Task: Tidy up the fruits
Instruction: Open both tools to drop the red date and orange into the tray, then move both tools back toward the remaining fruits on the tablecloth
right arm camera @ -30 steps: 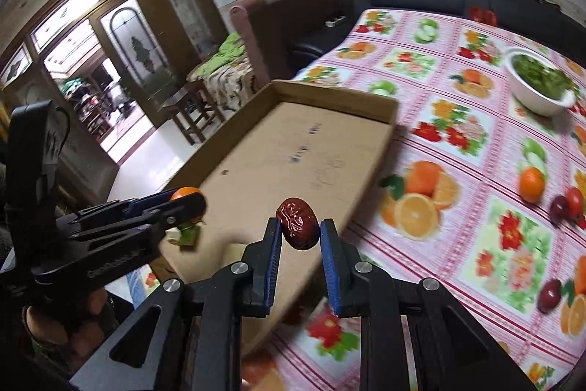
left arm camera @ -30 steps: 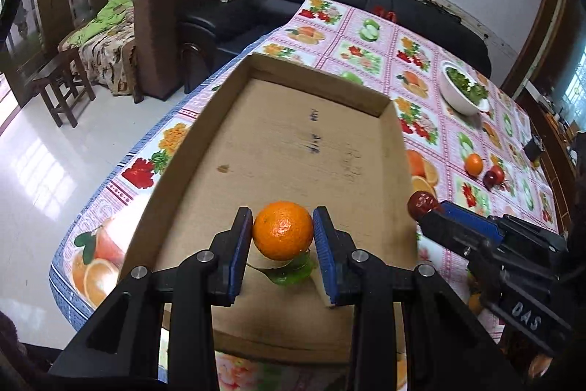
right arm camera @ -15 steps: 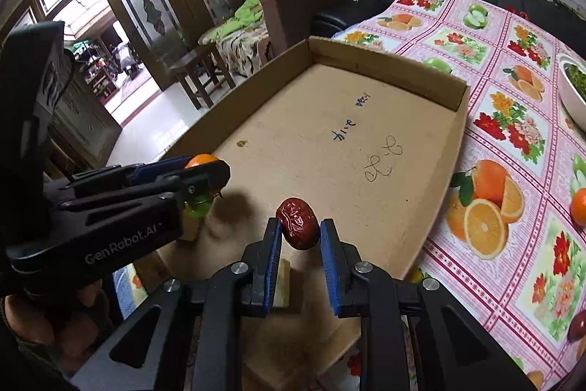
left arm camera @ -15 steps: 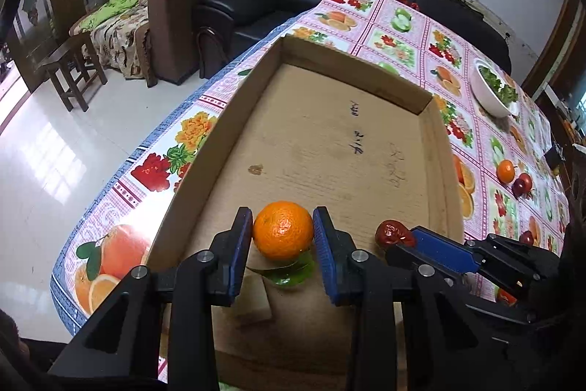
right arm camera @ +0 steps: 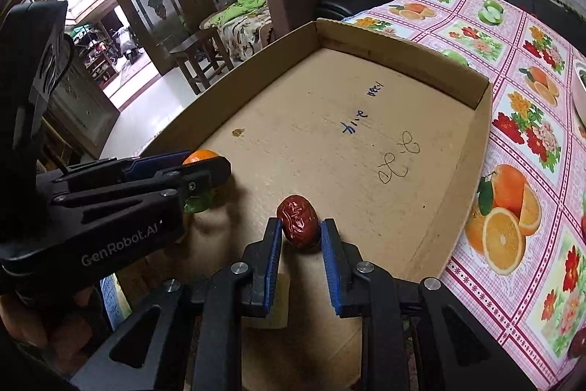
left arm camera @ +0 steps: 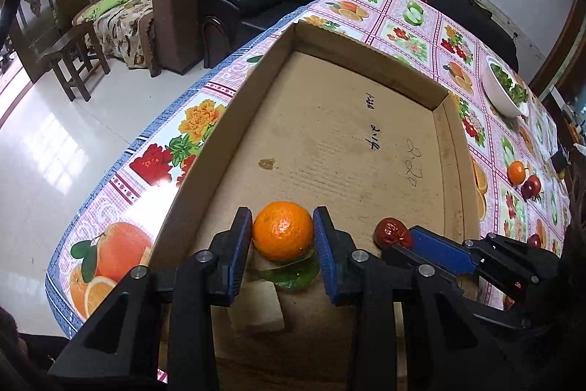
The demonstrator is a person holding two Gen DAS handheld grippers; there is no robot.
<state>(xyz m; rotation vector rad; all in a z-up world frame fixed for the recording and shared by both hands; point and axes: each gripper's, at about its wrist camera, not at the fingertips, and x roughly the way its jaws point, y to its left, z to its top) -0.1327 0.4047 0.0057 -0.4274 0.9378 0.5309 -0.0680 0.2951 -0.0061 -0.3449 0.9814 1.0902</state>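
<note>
An orange [left arm camera: 282,230] with a green leaf [left arm camera: 293,275] under it sits between the blue pads of my left gripper [left arm camera: 282,220], which is shut on it low over the near end of the cardboard tray [left arm camera: 366,50]. My right gripper [right arm camera: 301,230] is shut on a wrinkled red date [right arm camera: 297,226], close above the tray floor. The two grippers are side by side: the right gripper [left arm camera: 406,239] and its date [left arm camera: 391,232] show just right of the orange. From the right wrist, the left gripper [right arm camera: 207,165] shows with the orange [right arm camera: 200,156].
The tray [right arm camera: 403,55] lies on a fruit-print tablecloth [right arm camera: 512,178], and its floor is bare apart from pen marks and a pale block [left arm camera: 260,306]. A white bowl of greens [left arm camera: 505,90], a loose orange [left arm camera: 516,171] and red fruits [left arm camera: 531,186] lie at the right. A sofa and an armchair stand behind.
Both grippers have moved in over the tray's near end and sunk lower. The right gripper with the date came from over the tablecloth to beside the orange. Both grips are unchanged.
</note>
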